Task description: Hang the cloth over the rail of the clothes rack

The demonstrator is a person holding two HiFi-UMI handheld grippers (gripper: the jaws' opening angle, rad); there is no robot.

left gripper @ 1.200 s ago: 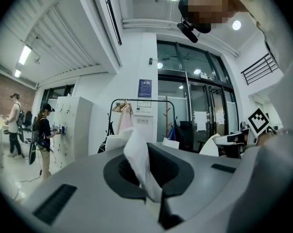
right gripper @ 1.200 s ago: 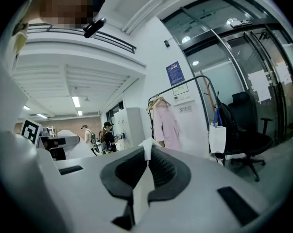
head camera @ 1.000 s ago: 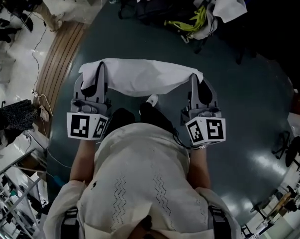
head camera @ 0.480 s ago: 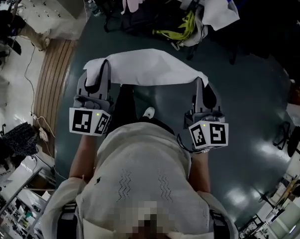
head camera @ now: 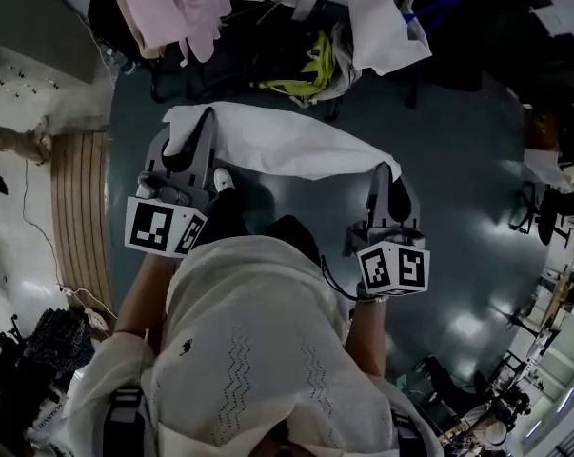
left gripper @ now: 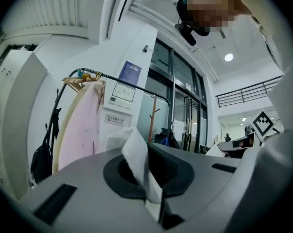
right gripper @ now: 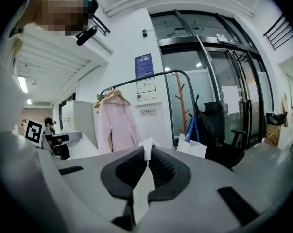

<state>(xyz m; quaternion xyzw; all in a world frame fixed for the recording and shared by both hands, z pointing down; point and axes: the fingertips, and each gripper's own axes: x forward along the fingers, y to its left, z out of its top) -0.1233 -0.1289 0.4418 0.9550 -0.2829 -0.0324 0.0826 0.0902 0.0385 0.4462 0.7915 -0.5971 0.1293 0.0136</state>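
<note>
At the left, the left gripper [head camera: 203, 127] is clenched on the left end of the white cloth [head camera: 287, 143]. In the left gripper view a fold of the cloth stands pinched between the two jaws and sticks out above them. The marker cube [head camera: 163, 228] of this gripper is at its near end, close to the person [head camera: 258, 350], who wears a light knitted top.

The cloth hangs in the air between both grippers, in front of the person and above the dark floor [head camera: 477, 208]. It sags a little in the middle and touches nothing else. It is not on the rail.

At the right, the right gripper [head camera: 386, 171] grasps the right end of the cloth. In the right gripper view the jaws are pressed together on a thin white corner, which shows above them.

On the far side stands the clothes rack. Its dark rail [right gripper: 151, 79] runs level and then bends down at the right. From left to right I see there a pink shirt [right gripper: 117, 120] on a wooden hanger, a yellow-green thing [head camera: 310, 65] on the floor, and a white bag [head camera: 386, 22] with blue handles. The rack is well apart from the cloth.
</note>
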